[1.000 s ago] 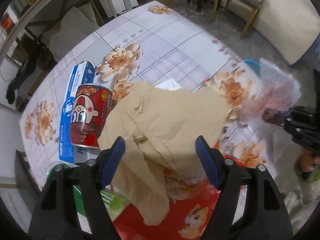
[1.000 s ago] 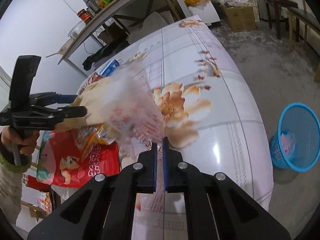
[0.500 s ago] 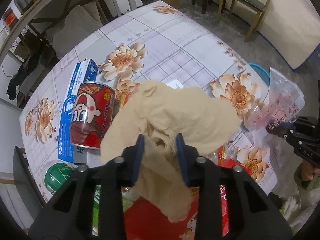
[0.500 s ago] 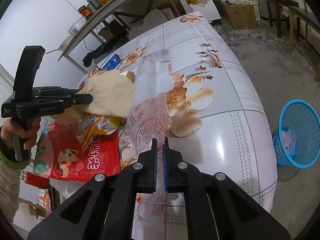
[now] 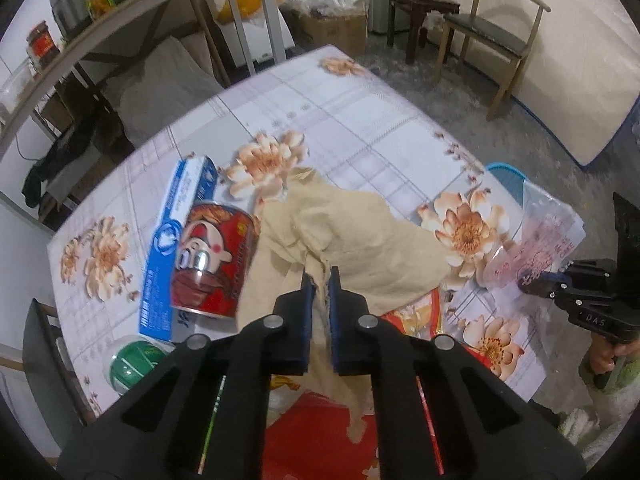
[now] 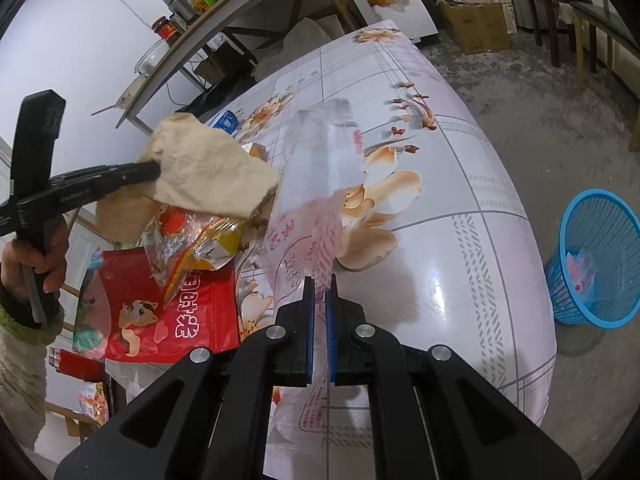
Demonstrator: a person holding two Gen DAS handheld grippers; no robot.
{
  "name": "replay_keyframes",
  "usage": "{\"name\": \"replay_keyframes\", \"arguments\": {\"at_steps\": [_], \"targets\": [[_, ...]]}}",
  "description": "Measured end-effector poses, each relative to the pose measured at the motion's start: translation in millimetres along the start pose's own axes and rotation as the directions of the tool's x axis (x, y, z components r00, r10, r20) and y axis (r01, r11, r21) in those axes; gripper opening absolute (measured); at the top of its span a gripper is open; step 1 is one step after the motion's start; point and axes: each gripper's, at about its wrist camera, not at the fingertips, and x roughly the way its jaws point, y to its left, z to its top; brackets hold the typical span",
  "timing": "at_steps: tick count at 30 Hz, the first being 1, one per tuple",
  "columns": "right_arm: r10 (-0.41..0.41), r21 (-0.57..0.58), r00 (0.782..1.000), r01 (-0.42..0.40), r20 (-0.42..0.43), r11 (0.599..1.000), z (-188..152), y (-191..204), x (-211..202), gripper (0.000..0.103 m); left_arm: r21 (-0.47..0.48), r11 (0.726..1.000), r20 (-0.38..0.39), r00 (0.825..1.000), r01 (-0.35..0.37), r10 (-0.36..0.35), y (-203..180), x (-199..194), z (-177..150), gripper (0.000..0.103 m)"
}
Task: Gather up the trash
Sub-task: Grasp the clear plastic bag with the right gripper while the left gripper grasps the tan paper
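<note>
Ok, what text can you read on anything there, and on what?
"DAS": on the right gripper, on its body.
"CAKE": red print on the clear plastic bag; the rest is blurred.
"米": last big white character on the red snack bag; the others are unclear.
Blue box and red can: print too blurred to read.

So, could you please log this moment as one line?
left gripper: shut on beige paper | right gripper: shut on clear bag | blue basket: on floor

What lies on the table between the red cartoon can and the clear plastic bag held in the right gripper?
In the left wrist view, the beige paper towel pinched by the left gripper hangs between can and bag.
</note>
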Motion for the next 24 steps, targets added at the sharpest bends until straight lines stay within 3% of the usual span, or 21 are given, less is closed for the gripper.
{"name": "replay_keyframes", "arguments": {"at_steps": [9,24], "targets": [[0.019,-0.006,0.999,-0.019,0.035,1.000,2,3,-12,0.005,-0.013,0.999,0.104,0.994,-0.041,0.042,6,-38,4,0.004],[0.046,-0.059,0.993,-0.039,0.111,0.997,-2,20,-46,0.005,-0.003,1.000,0.203,0.979,-0.020,0.020,-12,-94,2,0.004]]}}
